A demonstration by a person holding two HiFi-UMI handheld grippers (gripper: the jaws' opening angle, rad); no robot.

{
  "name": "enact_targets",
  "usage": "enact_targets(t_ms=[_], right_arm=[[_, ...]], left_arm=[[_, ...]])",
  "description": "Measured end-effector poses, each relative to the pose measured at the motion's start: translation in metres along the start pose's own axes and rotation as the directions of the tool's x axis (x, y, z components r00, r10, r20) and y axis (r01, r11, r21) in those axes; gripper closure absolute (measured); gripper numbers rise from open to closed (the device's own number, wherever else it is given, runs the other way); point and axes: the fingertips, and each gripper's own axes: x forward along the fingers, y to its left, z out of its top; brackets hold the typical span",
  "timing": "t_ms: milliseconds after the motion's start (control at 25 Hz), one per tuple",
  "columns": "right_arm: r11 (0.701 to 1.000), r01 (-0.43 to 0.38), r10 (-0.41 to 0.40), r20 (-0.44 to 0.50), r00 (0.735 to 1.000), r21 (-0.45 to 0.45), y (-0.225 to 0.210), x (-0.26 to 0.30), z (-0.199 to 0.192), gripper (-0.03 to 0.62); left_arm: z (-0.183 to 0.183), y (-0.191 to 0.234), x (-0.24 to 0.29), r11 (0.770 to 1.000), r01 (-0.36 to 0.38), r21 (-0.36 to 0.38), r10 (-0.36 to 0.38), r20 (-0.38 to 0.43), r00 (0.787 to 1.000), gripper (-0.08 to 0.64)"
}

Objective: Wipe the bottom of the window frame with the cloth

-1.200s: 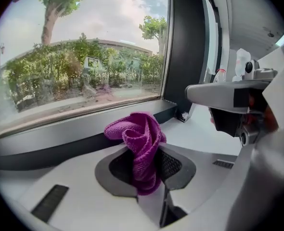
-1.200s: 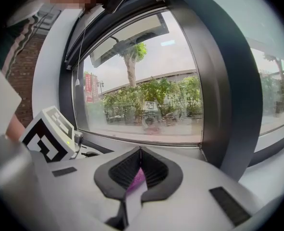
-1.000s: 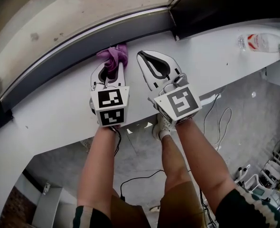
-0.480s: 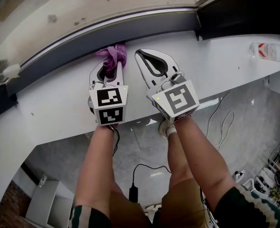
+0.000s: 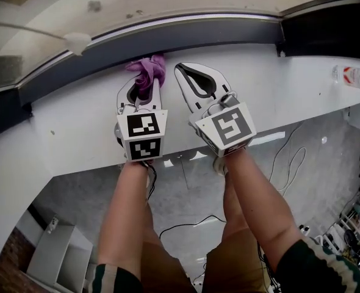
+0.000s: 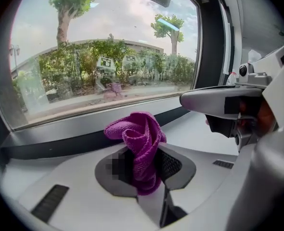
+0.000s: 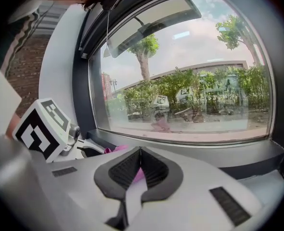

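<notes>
The window frame [image 5: 168, 38] is serving as the landmark; its dark bottom rail is curving across the head view below the glass [image 5: 137, 5]. Over the last second the rail's corner post has been sliding toward the right of that view while both claws keep their places in it. This indicates that the stroke is travelling leftward along the rail, so the stretch to the right is judged already covered and the stretch to the left is still pending.

The white sill [image 5: 70, 133] is running just below the frame. The left claw [image 5: 144, 85] is reaching across it to the rail, its jaws clamped on the purple cloth [image 5: 146, 71], which is bunching out past the tips and touching the rail. The right claw [image 5: 185, 75] is hovering just right of the cloth, short of the frame, jaws closed together and carrying nothing.

A plastic bottle [image 5: 354, 76] is lying on the sill well to the right of the frame's corner; its contents cannot be determined.
</notes>
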Motion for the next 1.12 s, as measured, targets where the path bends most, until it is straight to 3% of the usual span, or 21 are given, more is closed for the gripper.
enact_targets(t_ms=[440,1120], right_arm=[[0.996,-0.092,0.092,0.021,0.996,-0.018,0.074,0.049,0.008,0.577],[0.985,-0.17,0.171,0.014,0.985,-0.038,0.172,0.119,0.02,0.577]], left_arm=[[-0.02,0.064,-0.029,0.999,-0.041,-0.026,0.041,0.006,0.999,0.463],[-0.053,0.173,-0.071,0.991,-0.111,-0.069,0.112,0.007,0.994,0.463]])
